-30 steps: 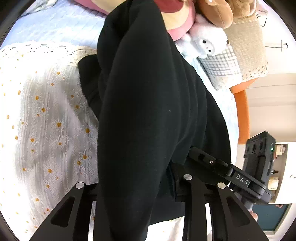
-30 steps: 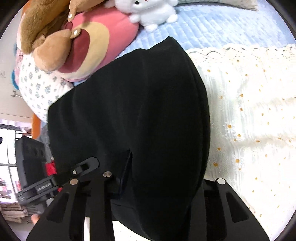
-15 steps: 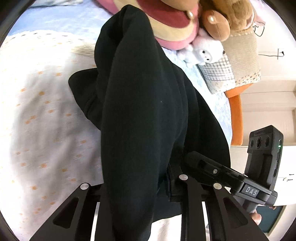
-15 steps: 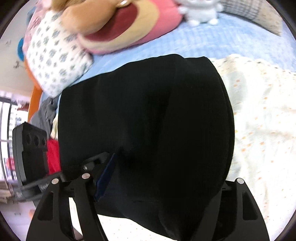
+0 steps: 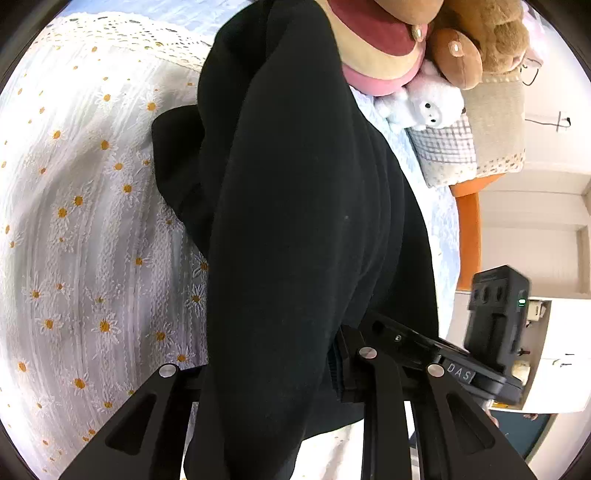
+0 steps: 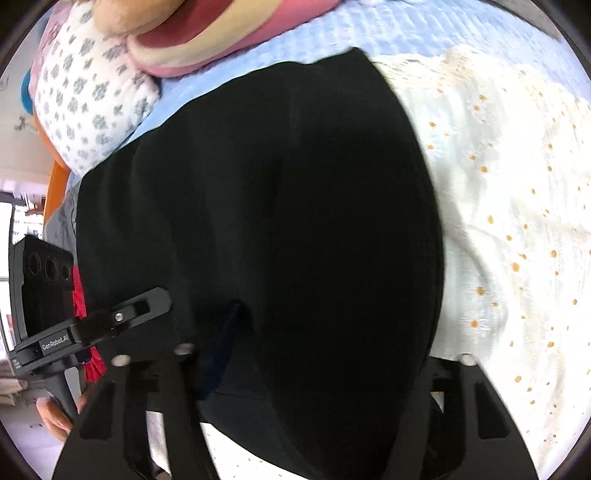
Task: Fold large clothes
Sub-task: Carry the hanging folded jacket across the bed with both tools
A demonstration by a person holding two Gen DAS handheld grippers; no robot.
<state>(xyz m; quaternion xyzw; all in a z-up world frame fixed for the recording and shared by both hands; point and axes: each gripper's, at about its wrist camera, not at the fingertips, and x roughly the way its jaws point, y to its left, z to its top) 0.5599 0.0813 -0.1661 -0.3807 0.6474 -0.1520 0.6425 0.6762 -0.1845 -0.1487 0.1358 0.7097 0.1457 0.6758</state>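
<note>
A big black garment (image 5: 295, 229) hangs over the daisy blanket (image 5: 85, 229), near the pink plush toy (image 5: 373, 48). The left tongs (image 5: 266, 373) pinch it. The right tongs (image 6: 325, 354) seem to pinch it too, though the cloth hides their tips and the view is blurry.

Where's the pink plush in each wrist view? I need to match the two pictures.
Left wrist: pink plush at top, right of centre, behind the black garment.
Right wrist: pink plush at top, left of centre, beside the floral pillow.
Shared landmark: the daisy-print blanket.
</note>
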